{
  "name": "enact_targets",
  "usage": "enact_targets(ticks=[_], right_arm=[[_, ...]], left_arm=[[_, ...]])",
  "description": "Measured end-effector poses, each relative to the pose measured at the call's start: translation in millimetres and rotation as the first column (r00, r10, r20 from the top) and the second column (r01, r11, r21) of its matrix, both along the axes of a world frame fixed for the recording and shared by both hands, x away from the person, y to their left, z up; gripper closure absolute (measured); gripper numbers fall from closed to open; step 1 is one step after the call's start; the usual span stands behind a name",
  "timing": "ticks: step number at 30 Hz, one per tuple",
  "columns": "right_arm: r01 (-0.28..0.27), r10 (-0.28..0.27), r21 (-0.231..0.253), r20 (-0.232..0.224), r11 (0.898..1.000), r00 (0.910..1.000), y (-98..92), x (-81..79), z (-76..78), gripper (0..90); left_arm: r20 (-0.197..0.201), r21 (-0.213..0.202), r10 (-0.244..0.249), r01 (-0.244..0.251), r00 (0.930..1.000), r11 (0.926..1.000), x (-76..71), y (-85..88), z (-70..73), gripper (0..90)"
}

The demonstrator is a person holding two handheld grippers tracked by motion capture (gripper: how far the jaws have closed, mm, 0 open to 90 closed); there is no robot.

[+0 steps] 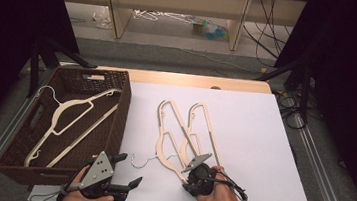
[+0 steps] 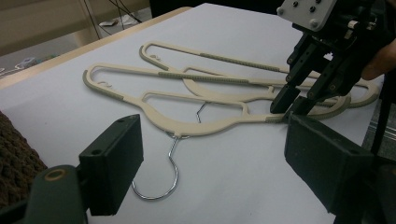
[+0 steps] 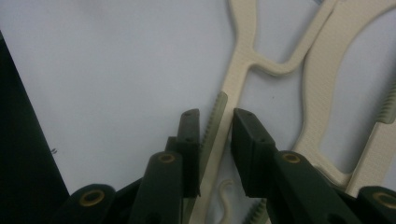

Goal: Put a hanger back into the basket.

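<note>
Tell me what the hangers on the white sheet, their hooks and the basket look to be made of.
Hangers: likely moulded plastic, matte cream, with ribbed grey-green grip strips on the arms, perhaps rubbery. Hook: thin bent wire, shiny and silvery, so probably metal. Basket: dark brown woven walls, wicker or rattan by the look, possibly synthetic.

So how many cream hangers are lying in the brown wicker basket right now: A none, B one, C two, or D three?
B: a single cream hanger lies in the basket, while two more hangers lie on the white table.
</note>
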State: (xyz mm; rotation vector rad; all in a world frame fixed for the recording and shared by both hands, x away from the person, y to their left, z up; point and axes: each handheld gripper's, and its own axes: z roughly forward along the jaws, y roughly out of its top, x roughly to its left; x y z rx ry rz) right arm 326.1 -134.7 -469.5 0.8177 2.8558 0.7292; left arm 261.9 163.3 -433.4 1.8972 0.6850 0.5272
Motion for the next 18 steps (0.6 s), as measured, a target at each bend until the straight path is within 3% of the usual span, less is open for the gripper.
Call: enact_targets(ticks=[4,8,11,17,18], right_arm=[[0.009,-0.009,-0.023,-0.006,1.0,0.9999,-1.6,0.4,2.4,76.1],[0.018,-0.019,-0.045,-0.026,0.999,0.9995,-15.1,4.8,7.3,79.1],[-0.007,0.005,-0.045,-0.043,0.999,0.9991,-24.4,6.1,13.1,79.1],[-0.054,0.048,-0.106,-0.062,0.993,0.9969,-44.2,9.1,18.1,79.1],[-0.06,0.053,-0.108,-0.069,0.992,0.9962,-47.7,9.8,18.2,79.1]], left_arm=[[0.007,0.006,-0.011,0.011,0.9999,0.9999,0.7,0.2,0.7,19.7],[0.001,0.0,-0.006,0.006,1.0,1.0,0.6,0.1,0.5,19.8],[0.001,0.003,-0.009,0.009,1.0,1.0,0.2,0.5,0.3,19.9],[0.009,0.01,-0.015,0.015,0.9998,0.9998,0.0,1.2,0.5,20.1],[0.001,-0.011,-0.01,0.01,0.9999,0.9999,0.0,0.6,0.2,20.2]])
